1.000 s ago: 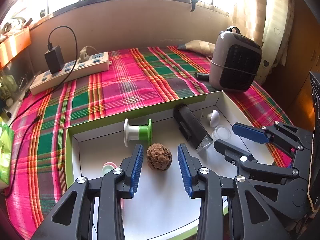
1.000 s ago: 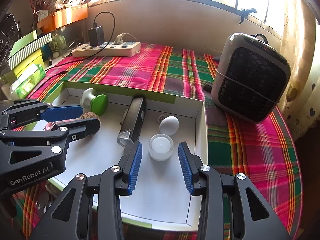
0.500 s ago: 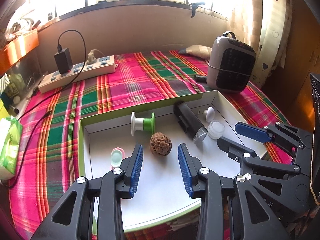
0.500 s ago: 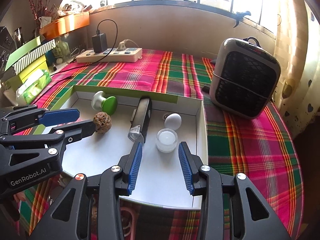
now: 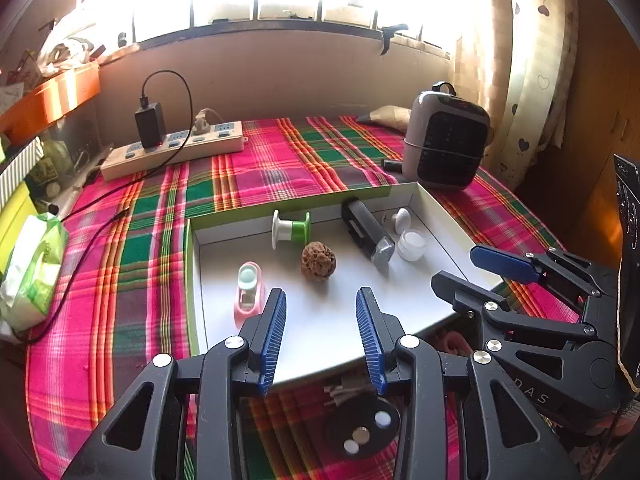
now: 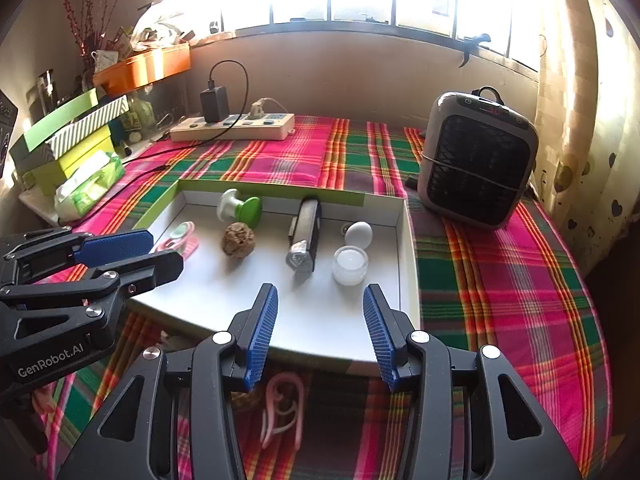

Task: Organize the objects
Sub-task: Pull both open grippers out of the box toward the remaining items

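Observation:
A shallow white tray (image 5: 192,264) (image 6: 406,248) with green outer walls lies on the plaid cloth. It holds a brown walnut (image 5: 318,260) (image 6: 238,239), a green-and-white spool (image 5: 292,230), a black torch-like stick (image 5: 366,232), a white egg shape (image 6: 359,234), a small white jar (image 6: 350,265) and a pink holder (image 5: 249,292). My left gripper (image 5: 320,320) (image 6: 162,250) hangs open over the tray's near edge, short of the walnut. To its right, my right gripper (image 6: 320,316) (image 5: 456,266) is opening its jaws before the jar, nothing between them.
A grey heater (image 6: 476,164) stands just past the tray's far right corner. A power strip (image 5: 172,148) with a black charger lies at the back. A tissue pack (image 5: 32,268) and stacked boxes (image 6: 68,136) sit left. Pink clips (image 6: 280,408) and a black disc (image 5: 362,424) lie on the cloth below the grippers.
Both grippers have drawn back from the tray and risen a little, so the whole tray now shows. The right jaws have spread wider. The things in the tray have not moved.

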Available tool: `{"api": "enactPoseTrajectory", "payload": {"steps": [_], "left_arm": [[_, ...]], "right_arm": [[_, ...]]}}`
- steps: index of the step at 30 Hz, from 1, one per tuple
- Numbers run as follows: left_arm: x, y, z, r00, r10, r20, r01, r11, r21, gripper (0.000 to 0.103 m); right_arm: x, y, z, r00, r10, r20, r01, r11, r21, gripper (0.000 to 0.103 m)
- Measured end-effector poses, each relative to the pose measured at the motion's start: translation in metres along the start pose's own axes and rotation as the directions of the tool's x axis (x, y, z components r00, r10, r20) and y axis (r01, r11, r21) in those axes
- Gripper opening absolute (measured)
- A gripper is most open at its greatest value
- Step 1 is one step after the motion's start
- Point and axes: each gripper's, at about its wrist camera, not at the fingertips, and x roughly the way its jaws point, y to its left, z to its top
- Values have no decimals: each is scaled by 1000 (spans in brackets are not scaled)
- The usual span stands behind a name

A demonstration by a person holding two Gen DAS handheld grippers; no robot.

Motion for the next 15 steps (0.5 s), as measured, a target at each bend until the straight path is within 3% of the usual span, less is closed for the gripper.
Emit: {"api": "enactPoseTrajectory", "payload": {"steps": [15], "left_arm": [[-33, 1, -42, 1000, 11, 10, -10, 999, -31, 35]], "right_arm": [[-34, 18, -30, 1000, 21, 20, -21, 1000, -4, 46]]}}
